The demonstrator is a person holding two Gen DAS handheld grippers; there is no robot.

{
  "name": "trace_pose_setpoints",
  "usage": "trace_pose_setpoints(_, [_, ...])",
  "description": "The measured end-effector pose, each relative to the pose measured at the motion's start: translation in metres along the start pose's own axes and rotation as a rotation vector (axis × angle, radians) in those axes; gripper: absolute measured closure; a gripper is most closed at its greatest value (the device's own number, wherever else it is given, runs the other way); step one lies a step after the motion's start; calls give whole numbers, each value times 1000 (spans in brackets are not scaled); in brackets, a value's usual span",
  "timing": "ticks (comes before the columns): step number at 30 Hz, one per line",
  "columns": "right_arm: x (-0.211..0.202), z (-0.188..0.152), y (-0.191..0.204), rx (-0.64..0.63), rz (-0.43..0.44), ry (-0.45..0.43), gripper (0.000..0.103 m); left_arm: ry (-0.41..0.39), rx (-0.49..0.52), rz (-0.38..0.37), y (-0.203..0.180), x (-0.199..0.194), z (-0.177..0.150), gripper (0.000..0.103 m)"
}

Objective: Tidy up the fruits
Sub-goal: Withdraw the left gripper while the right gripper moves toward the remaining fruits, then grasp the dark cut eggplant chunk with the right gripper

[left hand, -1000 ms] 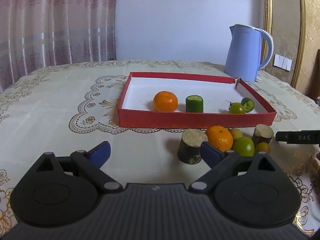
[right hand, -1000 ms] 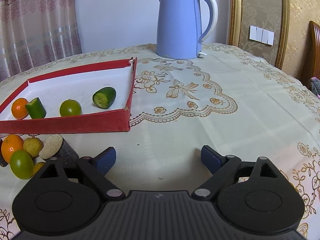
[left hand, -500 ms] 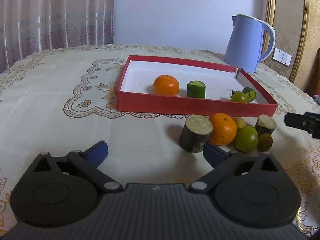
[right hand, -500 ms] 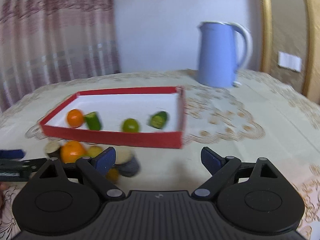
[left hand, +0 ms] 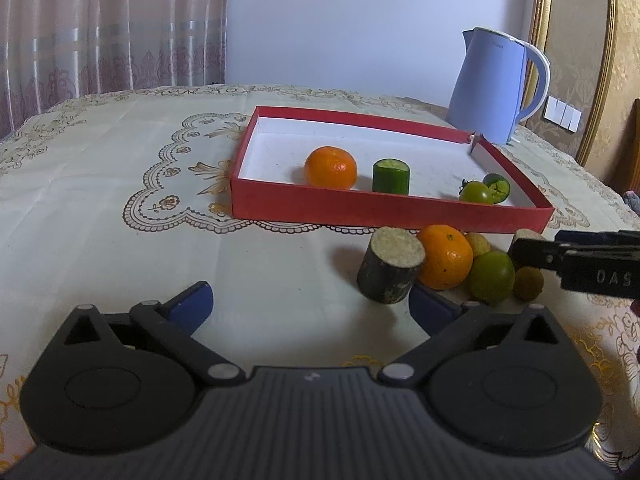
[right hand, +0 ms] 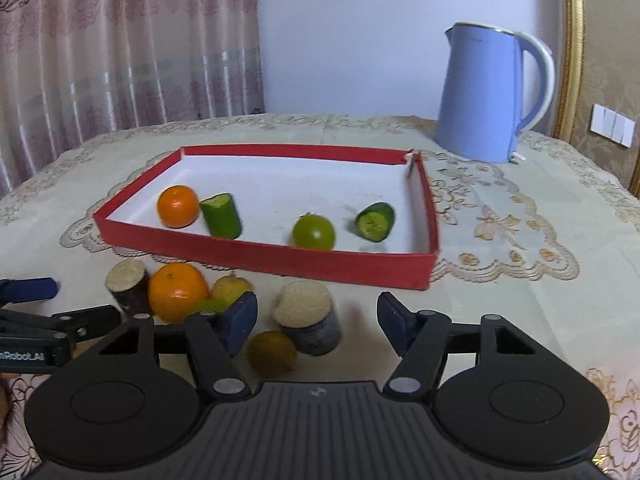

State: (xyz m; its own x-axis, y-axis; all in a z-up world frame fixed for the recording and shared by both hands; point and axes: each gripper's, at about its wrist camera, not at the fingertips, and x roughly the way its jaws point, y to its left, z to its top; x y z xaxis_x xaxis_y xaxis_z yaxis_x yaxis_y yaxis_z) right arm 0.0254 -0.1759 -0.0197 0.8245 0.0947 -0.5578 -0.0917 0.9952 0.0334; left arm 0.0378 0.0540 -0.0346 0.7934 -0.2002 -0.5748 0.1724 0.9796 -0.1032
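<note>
Blue kettle [right hand: 486,96] behind red tray [right hand: 256,254]; left gripper [left hand: 310,300] wide, empty; right gripper [right hand: 316,318] just narrowing around, not gripping, cut log [right hand: 306,316].

Soft, even daylight, brightest from the sheer patterned pink curtains [left hand: 108,28] left of both grippers. Faint shadows fall rightward. Fisheye bending at frame edges. Right wrist view slightly motion-blurred; small round brownish fruit [right hand: 272,351] nearest the gripper smeared.

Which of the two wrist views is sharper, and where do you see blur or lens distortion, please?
Left wrist view: sharp; the orange in the red tray is crisp, though the fisheye bends the tray's rim. Right wrist view: softer, with motion blur smearing the cucumber piece and the small brown fruit near the right gripper.
</note>
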Motion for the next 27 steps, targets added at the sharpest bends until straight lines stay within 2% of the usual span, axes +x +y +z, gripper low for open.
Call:
trace_pose_setpoints(6, [6,-1,1,0,-28,5,37,3,0,0,-1,0,0,0])
trace_pose_setpoints(11, [14,1,-5,33,-28,31,43,3,0,0,-1,0,1,0])
trace_pose_setpoints(17, [22,4,-4,25,-44,44,44,3,0,0,-1,0,1,0])
trace_pose_setpoints(18, [22,4,-4,29,-41,42,48,3,-1,-1,-1,0,1,0])
trace_pose_setpoints(19, [22,3,-6,34,-32,38,61,3,-2,-1,-1,0,0,0])
trace_pose_setpoints(20, [21,3,-7,44,-24,35,65,3,-2,-1,-1,1,0,0])
trace_pose_setpoints(27, [15,2,-29,101,-45,26,65,4,-3,-1,-1,1,0,0])
